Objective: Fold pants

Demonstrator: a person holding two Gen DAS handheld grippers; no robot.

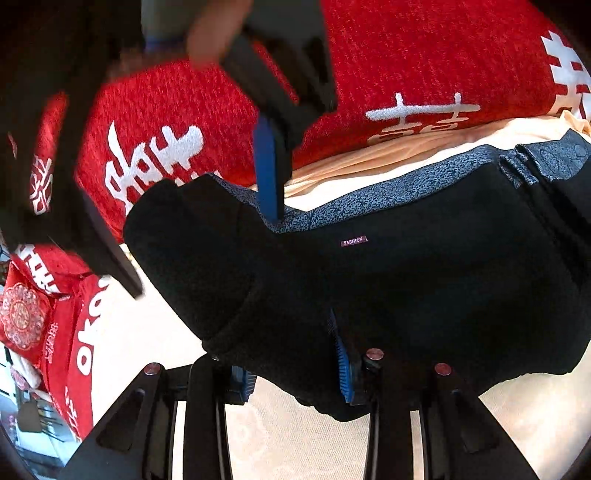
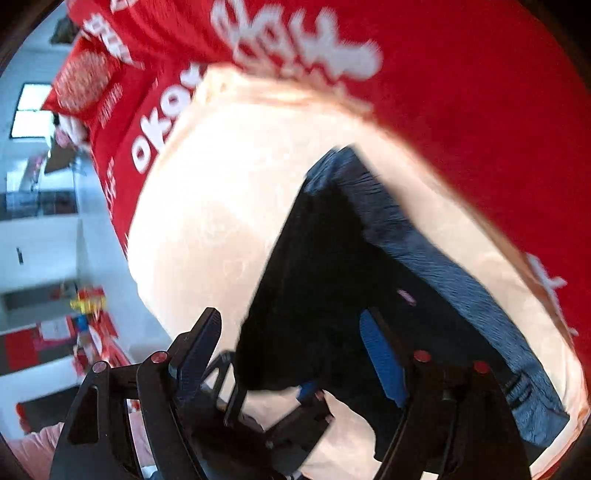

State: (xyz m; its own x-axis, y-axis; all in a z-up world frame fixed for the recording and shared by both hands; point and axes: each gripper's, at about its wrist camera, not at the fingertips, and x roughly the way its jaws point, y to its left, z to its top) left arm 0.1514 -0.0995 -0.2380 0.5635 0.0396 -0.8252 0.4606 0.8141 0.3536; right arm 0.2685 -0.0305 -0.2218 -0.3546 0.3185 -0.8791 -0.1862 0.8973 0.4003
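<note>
Black pants (image 1: 406, 288) with a speckled blue-grey lining and a small "FASHION" label lie bunched on a cream sheet (image 1: 288, 443). My left gripper (image 1: 295, 380) sits at the bottom of the left wrist view. Its blue pads (image 1: 345, 373) are shut on a fold of the black cloth. My right gripper (image 1: 205, 254) hangs open above the pants' left end, one blue pad (image 1: 266, 173) near the lining's edge. The blurred right wrist view shows my right gripper (image 2: 291, 350) wide open over the pants (image 2: 314, 277), with the left gripper (image 2: 288, 424) below it.
A red blanket (image 1: 388, 74) with white characters lies behind the sheet and runs around it (image 2: 461, 110). Red embroidered cushions (image 1: 26, 317) are piled at the left. A hand (image 1: 210, 33) holds the right gripper. Room furniture (image 2: 44, 258) shows beyond the bed's edge.
</note>
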